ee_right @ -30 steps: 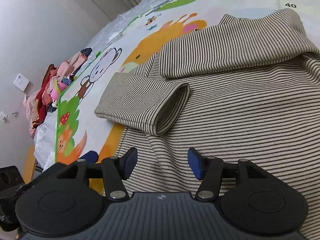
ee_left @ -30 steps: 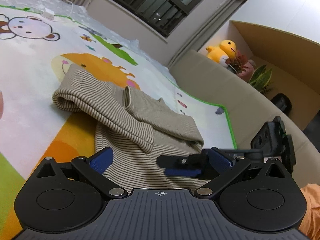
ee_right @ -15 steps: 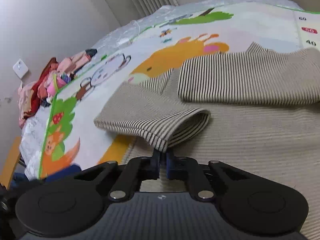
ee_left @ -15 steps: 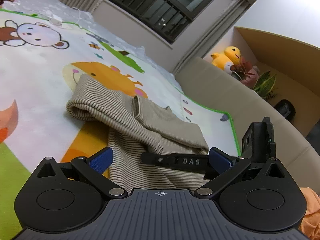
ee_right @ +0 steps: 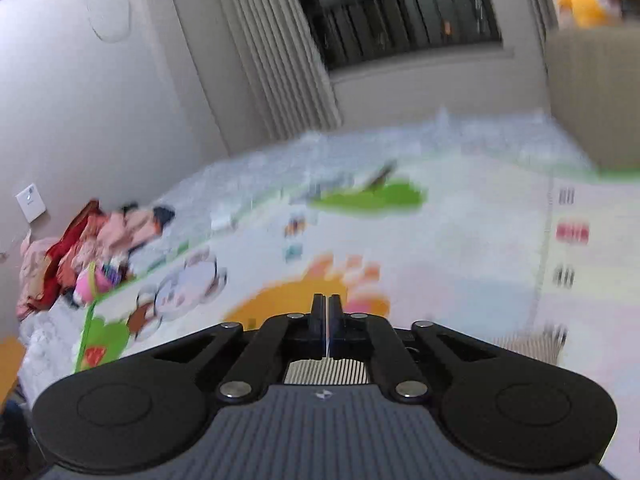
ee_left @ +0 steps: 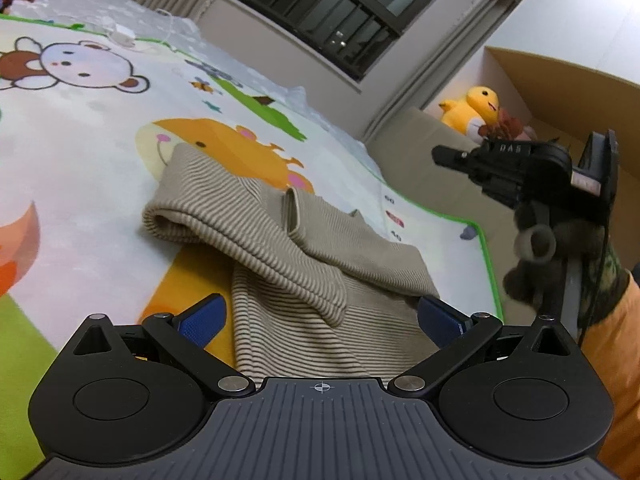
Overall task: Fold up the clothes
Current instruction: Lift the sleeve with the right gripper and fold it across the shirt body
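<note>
The right gripper [ee_right: 327, 326], fingers pinched shut on nothing, hangs upper right above the half-folded striped sweater [ee_left: 304, 268], so next the wide-open, empty left gripper [ee_left: 320, 316] must grab its hem.

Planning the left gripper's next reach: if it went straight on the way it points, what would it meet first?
Most likely the striped top: it lies on the play mat directly ahead between the open left gripper fingers, though depth is uncertain.

The right claw [ee_right: 327, 312] has its jaws pressed together with nothing visible between them. Striped fabric [ee_right: 326, 372] shows just below it. Beyond lies a blurred cartoon play mat [ee_right: 460, 248], with a clothes pile [ee_right: 80, 248] far left.
</note>
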The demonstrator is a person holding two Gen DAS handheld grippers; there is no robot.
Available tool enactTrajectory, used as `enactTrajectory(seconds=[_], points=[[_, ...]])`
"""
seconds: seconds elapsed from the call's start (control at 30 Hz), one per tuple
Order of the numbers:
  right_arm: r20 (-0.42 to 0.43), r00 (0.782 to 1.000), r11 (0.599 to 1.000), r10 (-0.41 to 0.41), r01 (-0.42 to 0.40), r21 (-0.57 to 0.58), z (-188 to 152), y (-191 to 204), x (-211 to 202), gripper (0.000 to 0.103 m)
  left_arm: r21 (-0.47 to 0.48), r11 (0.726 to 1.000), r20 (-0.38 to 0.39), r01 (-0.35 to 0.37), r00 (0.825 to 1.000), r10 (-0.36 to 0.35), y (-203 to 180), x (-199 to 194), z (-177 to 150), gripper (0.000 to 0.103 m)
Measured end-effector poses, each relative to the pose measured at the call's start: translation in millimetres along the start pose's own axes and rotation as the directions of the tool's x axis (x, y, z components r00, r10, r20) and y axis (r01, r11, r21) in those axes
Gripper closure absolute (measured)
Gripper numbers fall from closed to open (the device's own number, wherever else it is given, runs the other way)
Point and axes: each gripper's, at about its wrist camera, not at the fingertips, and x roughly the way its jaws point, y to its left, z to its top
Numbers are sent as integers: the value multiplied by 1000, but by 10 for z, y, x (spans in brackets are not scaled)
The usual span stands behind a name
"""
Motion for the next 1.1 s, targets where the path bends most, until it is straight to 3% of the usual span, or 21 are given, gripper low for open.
enactTrajectory(seconds=[0.03, 0.17, 0.2, 0.3, 0.33, 0.43, 0.53, 0.67, 0.77, 0.93, 1.1], points=[[-55, 998, 999, 24, -22, 38, -129, -27, 80, 96, 7, 1000, -4, 4, 1000, -4, -21, 21, -5, 0], [-240, 961, 973, 140, -88, 214, -669, -74, 439, 57, 23, 1000, -33, 12, 999, -12, -62, 158, -30, 0], [-272, 948, 963, 166, -96, 253, -798, -63, 536, 56, 22, 1000, -43, 9, 999, -8, -62, 195, -41, 0], [-309, 935, 959, 172, -88, 268, -1048, 79, 806, 48, 9, 1000, -74, -6, 997, 6, -25, 263, -100, 0], [-293, 941, 965, 171, -99, 244, -1054, 151, 828, 49, 2, 1000, -82, -10, 997, 10, -5, 271, -121, 0], [-259, 946, 971, 195, -149, 187, -960, 306, 837, 90, -20, 999, -93, -30, 995, 28, 75, 263, -168, 0], [-204, 960, 975, 193, -164, 152, -808, 396, 753, 93, -28, 999, -78, -33, 996, 31, 120, 208, -183, 0], [-79, 982, 984, 172, -167, 65, -332, 474, 526, 96, -28, 999, -49, -46, 998, 45, 154, 187, -196, 0], [27, 993, 993, 114, -113, -42, 78, 408, 269, 96, -23, 998, -53, -53, 997, 51, 176, 201, -210, 0], [105, 994, 997, -29, 37, -73, 360, -71, -35, 96, -16, 998, -55, -56, 997, 55, 171, 200, -216, 0], [81, 986, 989, -148, 149, 2, 187, -747, -142, 97, 6, 997, -64, -74, 995, 74, 136, 235, -222, 0]])
